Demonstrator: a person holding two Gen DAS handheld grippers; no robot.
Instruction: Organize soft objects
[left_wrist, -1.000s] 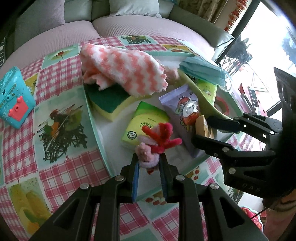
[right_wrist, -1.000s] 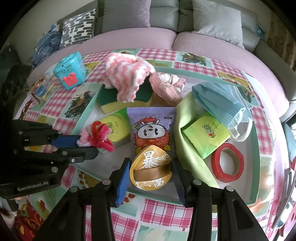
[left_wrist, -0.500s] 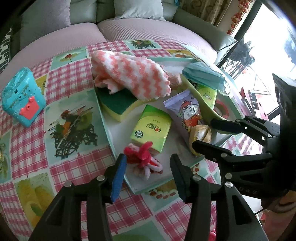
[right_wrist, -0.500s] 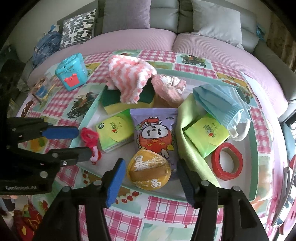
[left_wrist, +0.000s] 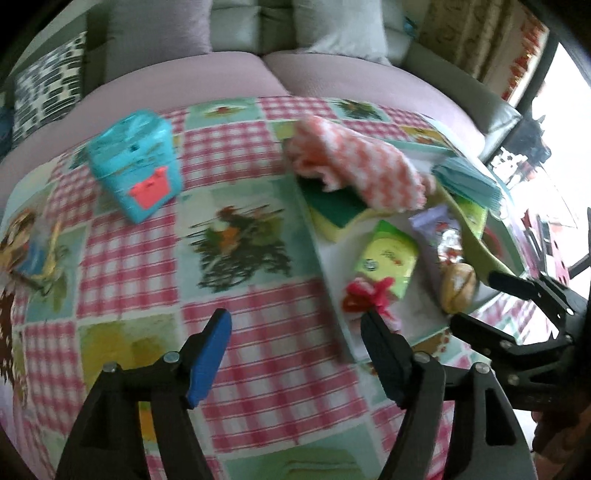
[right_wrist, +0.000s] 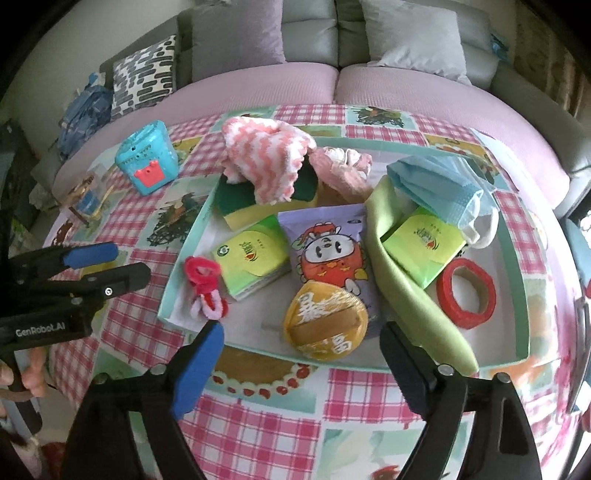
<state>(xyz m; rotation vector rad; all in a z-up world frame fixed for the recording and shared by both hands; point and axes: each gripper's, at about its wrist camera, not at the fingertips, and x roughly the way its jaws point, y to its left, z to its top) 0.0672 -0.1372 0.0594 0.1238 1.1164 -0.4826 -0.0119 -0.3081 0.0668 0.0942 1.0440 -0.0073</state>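
Two grippers hover with fingers spread wide and empty over a checked tablecloth: the left gripper (left_wrist: 295, 354) beside the tray (right_wrist: 515, 258), the right gripper (right_wrist: 301, 363) at its near edge. Soft items already lie inside, among them a pipe-cleaner twist (right_wrist: 205, 286), a gold pouch (right_wrist: 327, 319), a striped cloth (right_wrist: 267, 162) and a face mask (right_wrist: 439, 184). Only a turquoise toy box (right_wrist: 146, 162) sits outside, suggesting sorting is nearly finished.

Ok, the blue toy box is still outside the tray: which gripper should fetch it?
Left, probably. The left gripper is open over the cloth, nearer the blue toy box; the right gripper faces the tray.
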